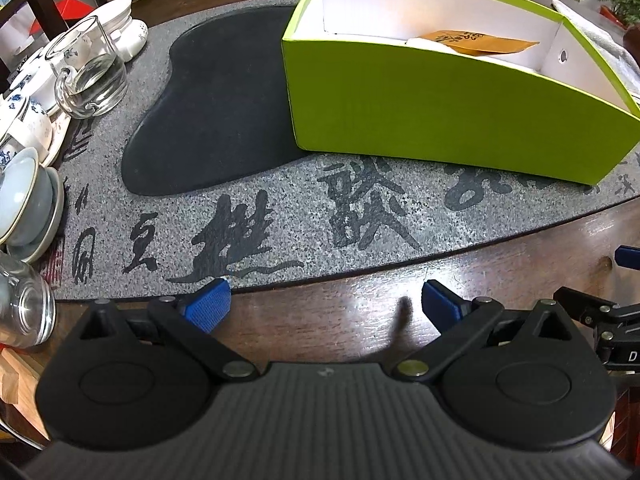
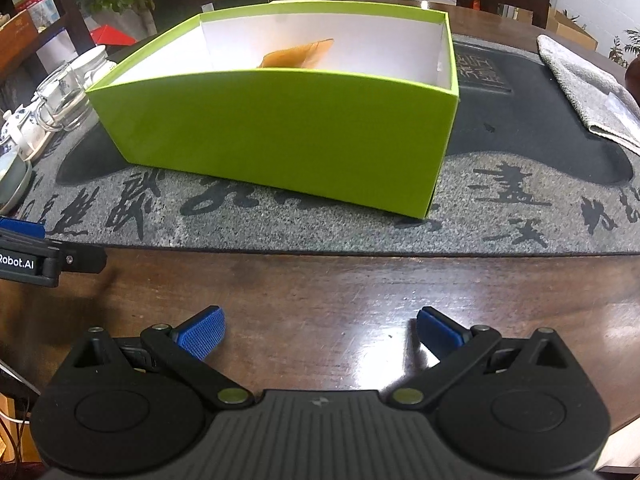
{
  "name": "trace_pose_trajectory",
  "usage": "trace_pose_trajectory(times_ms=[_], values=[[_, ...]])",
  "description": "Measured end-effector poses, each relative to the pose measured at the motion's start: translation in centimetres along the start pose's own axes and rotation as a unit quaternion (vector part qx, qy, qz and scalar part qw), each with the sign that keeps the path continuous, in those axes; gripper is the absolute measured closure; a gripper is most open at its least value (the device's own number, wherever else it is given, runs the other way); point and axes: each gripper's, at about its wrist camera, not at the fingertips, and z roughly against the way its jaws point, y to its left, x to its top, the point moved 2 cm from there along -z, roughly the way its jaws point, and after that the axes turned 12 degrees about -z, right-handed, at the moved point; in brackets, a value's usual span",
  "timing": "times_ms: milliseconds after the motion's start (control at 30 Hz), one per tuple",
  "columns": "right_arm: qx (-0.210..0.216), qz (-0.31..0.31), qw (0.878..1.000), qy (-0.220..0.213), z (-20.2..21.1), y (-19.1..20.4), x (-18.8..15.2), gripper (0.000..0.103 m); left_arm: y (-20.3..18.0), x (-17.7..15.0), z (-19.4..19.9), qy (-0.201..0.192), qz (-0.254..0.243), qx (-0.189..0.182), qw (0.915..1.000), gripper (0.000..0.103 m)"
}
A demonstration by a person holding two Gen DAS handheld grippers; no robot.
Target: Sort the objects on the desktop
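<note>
A lime-green open box (image 1: 440, 112) with a white inside stands on the grey stone tea tray (image 1: 280, 216); it also shows in the right wrist view (image 2: 280, 136). An orange-brown packet (image 1: 476, 42) lies inside it, also seen in the right wrist view (image 2: 298, 56). My left gripper (image 1: 326, 300) is open and empty over the wooden table edge, in front of the box. My right gripper (image 2: 320, 330) is open and empty, also over the wood, short of the box.
Teaware stands at the left: a glass pitcher (image 1: 90, 76), blue-and-white cups (image 1: 28, 116), a lidded bowl (image 1: 24, 200) and a glass (image 1: 24, 304). A grey towel (image 2: 588, 88) lies at the right of the tray. Potted plants and chairs stand behind.
</note>
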Motion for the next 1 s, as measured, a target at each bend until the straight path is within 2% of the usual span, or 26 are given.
trace_pose_trajectory(times_ms=[1000], values=[[-0.006, 0.005, 1.0, 0.0, -0.8, 0.8, -0.4, 0.0, -0.9, -0.3, -1.7, 0.02, -0.004, -0.014, 0.9997, 0.002]])
